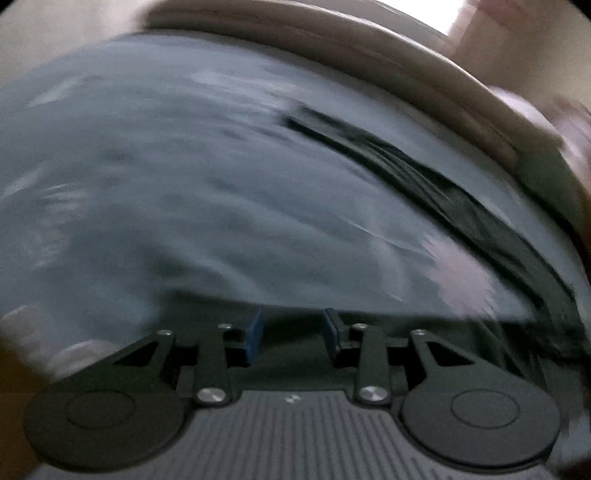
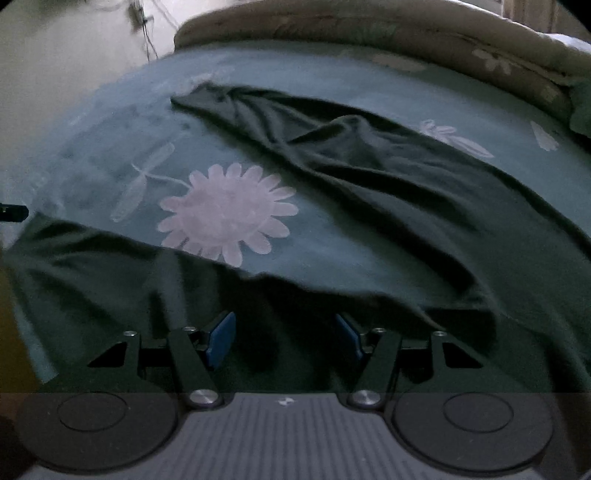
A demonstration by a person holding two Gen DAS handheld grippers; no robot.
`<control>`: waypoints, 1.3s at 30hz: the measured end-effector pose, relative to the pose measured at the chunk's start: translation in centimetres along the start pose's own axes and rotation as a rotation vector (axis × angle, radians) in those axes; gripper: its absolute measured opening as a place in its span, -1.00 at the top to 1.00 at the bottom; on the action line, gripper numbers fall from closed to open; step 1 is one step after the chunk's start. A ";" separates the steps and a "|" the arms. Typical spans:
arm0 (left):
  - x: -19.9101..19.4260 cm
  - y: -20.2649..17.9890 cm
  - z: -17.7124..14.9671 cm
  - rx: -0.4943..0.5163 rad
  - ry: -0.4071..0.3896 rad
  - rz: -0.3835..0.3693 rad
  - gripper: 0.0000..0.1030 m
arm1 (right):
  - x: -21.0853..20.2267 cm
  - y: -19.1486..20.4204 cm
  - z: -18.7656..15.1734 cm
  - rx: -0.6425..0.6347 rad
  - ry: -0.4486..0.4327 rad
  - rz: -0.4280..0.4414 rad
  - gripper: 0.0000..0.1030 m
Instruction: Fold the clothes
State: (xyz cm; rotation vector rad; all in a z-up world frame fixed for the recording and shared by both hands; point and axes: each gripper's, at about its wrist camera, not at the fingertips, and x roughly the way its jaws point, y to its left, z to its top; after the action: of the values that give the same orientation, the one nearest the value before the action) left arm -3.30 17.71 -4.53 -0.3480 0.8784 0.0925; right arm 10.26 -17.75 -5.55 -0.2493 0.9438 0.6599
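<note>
A dark green garment [image 2: 388, 192] lies crumpled on a blue-green bedspread [image 2: 110, 122]. It runs from the upper middle of the right wrist picture down to the bottom, and across to the lower left. A big white flower [image 2: 225, 210] on the bedspread shows at left of center. A tan blanket [image 2: 369, 26] lies along the top. The right gripper [image 2: 286, 338] is spread wide above the cloth, holding nothing. The left wrist picture is very blurry. There the left gripper [image 1: 293, 338] is partly spread, with nothing pinched.
</note>
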 end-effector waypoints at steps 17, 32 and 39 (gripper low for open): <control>1.6 1.1 -0.4 0.271 0.134 -0.120 0.07 | -1.0 3.8 0.5 -0.179 0.030 -0.022 -0.41; -0.6 1.4 1.3 0.362 0.145 -0.160 -0.02 | -4.1 5.8 -0.4 -0.148 -0.008 0.106 -0.46; 3.2 -5.7 0.3 0.455 0.215 -0.492 -0.14 | -0.5 11.2 -2.0 -0.186 0.087 0.369 -0.46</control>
State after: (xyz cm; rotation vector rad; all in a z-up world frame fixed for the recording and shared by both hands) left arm 0.23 12.23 -5.38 -0.1388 0.9738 -0.6016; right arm 1.73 -10.19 -5.41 -0.2731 1.0228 1.0865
